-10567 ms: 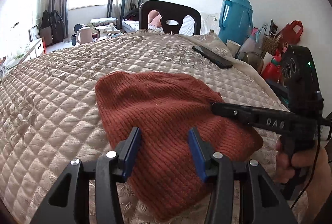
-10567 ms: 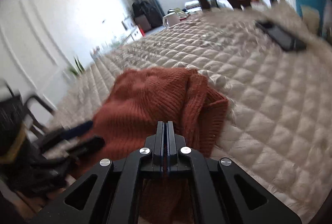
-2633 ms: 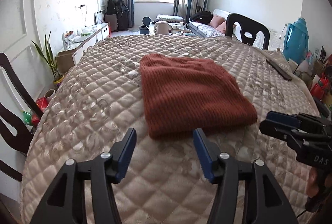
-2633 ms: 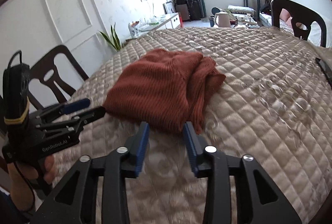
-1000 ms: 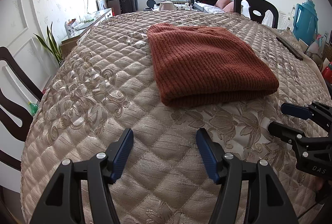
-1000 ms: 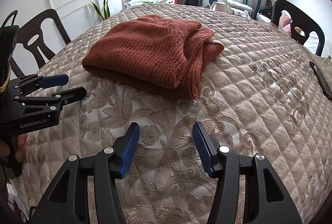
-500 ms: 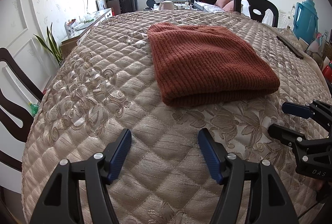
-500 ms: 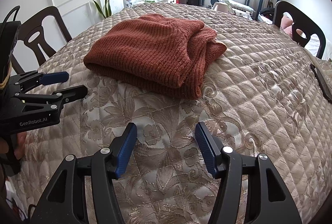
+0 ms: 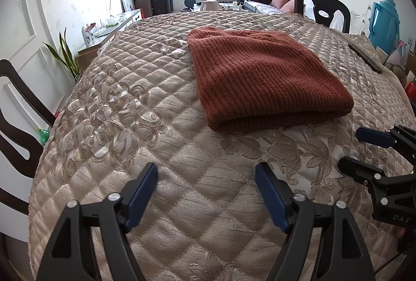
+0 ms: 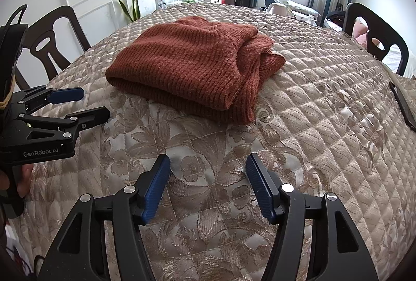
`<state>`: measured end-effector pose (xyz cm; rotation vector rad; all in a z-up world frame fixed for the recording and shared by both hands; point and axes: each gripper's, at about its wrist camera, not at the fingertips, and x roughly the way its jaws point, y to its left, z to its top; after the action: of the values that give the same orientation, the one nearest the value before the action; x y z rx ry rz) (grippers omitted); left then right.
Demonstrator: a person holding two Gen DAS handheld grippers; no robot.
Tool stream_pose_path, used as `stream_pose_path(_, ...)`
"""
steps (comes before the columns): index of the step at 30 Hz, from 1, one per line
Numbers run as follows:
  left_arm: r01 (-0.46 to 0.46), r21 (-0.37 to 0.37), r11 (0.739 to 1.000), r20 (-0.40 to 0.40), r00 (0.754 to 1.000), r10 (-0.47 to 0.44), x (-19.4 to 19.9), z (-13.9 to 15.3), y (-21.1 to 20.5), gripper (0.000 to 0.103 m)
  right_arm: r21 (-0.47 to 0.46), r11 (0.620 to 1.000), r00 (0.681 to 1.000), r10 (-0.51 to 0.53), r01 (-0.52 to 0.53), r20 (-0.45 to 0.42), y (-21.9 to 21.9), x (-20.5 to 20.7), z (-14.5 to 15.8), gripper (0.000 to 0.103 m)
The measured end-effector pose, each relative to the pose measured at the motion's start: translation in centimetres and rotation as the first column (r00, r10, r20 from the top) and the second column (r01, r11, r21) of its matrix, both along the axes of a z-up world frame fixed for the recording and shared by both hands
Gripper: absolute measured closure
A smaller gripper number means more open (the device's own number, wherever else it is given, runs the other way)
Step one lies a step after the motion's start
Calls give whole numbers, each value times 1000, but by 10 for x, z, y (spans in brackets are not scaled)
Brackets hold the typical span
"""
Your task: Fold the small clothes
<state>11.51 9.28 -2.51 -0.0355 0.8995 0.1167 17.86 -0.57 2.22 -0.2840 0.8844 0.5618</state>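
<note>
Both grippers now sit back from the rust-red knitted sweater [image 9: 265, 78], which a few seconds ago lay closer under their fingers and, earlier still, was pinched in the right one. That sweater rests folded into a thick rectangle on the quilted beige table cover [image 9: 135, 109], near the middle of the table and well apart from either tool. Seen from the left gripper [image 9: 206, 194], its jaws are spread and still widening with only bare quilt between them; the sweater lies ahead and slightly to the right, its rounded folded edge facing the camera and its long side running from left to right. Seen from the right gripper [image 10: 208, 187], also spread, still opening and empty, the sweater lies ahead and to the left, with looser layered edges bunched on its right side. Neither tool is clearly nearer. Judging by the neat stack, the fold looks finished, and any tidying would fall to the right hand, at those loose layers.
</note>
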Motion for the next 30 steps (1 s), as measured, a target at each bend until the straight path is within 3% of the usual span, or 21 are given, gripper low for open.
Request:
stream_pose_path(2,-1,-6,1000,-7,1000,1,0,0,1,14,-3,1000,1000,3,-3,1,1,0,0,40)
stream_pose_path(17,17,-23,1000,-31,999,-18,3,-3,5,1,-12,1000,1000,8,-8,5,1,0,0,38)
stream_pose_path(23,24,-22,999,-34,999,-25,4,-3,4,0,-7,999,999,36,-36,-8,4,-1,-2,27)
stream_pose_path(30,18,-27,999,-31,999,-19,6,-4,3,0,-11,999,999,39,-39,-8,4,0,-2,27)
